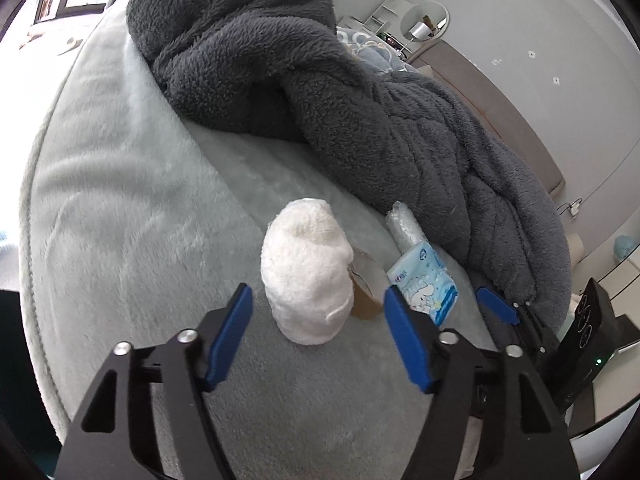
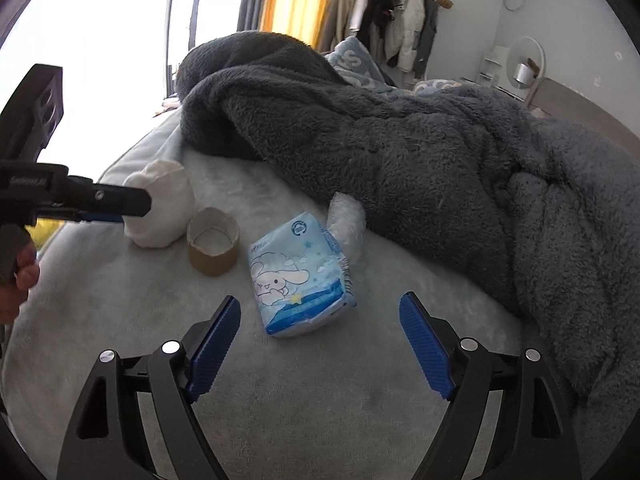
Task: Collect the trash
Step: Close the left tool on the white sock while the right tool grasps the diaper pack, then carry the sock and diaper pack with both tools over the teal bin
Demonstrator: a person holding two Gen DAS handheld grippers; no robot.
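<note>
Both my grippers hang over the trash on the pale bed cover (image 1: pixel 120 208).

My left gripper (image 1: pixel 318 312) stands apart around the white wad (image 1: pixel 306 272), pads not pressing it (cardboard roll (image 2: pixel 213 247) just beside). My right gripper (image 2: pixel 320 320) is spread wide, nothing gripped, with the blue tissue pack (image 2: pixel 300 276) just ahead; a crumpled clear wrapper (image 2: pixel 346 220) lies against the grey fleece blanket (image 2: pixel 420 140).
</note>
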